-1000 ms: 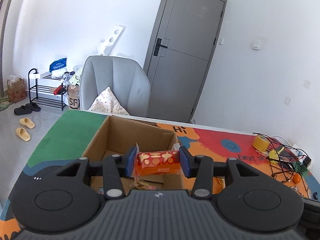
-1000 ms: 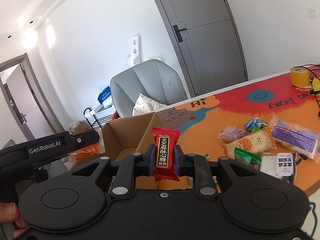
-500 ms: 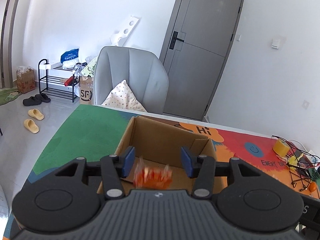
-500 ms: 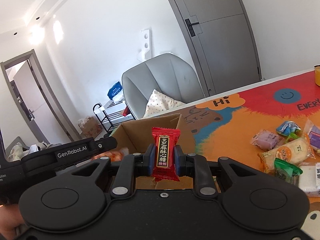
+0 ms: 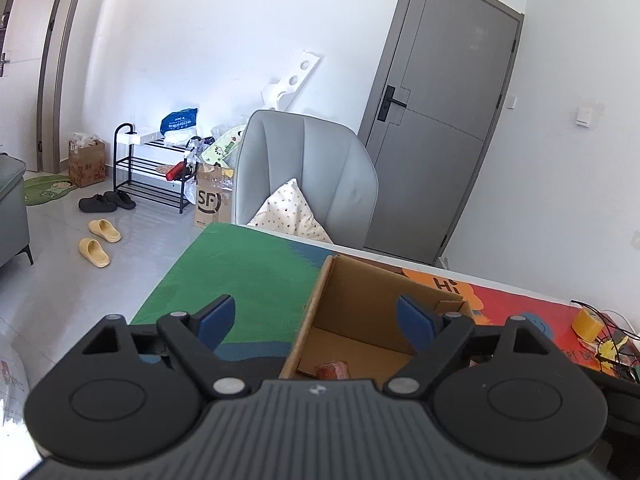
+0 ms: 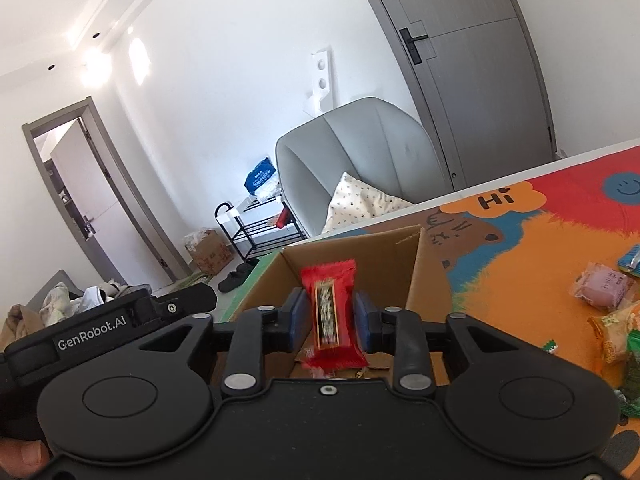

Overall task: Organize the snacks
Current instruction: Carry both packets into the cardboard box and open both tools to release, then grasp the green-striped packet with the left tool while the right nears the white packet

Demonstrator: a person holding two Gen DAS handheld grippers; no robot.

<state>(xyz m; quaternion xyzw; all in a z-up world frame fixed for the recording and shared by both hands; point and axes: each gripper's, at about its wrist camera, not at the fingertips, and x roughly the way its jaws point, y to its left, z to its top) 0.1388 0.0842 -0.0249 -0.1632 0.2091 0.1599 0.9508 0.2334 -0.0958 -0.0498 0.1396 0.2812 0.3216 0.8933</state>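
Note:
My left gripper [image 5: 314,319] hovers over the left wall of an open cardboard box [image 5: 360,300]. Its jaws are opening and stand wide with nothing between them. An orange snack packet [image 5: 332,370] lies on the box floor just below. Over the same box [image 6: 396,256], my right gripper [image 6: 330,320] has its jaws opening too. A red candy packet [image 6: 329,312] stands upright between the blue pads [image 6: 298,318]. It is blurred and slipping down, and the pads no longer press on it.
Loose snack packets lie on the colourful mat [image 6: 520,264] to the right: a pink one [image 6: 604,290], an orange cracker pack [image 6: 616,328] and green ones. A grey chair [image 5: 308,176] stands behind the table. Yellow tape [image 5: 585,320] and cables sit far right.
The left jaws let go of the orange packet, which dropped into the box, then spread wide. The right gripper moved over the box and loosened on the red packet, which is sliding down.

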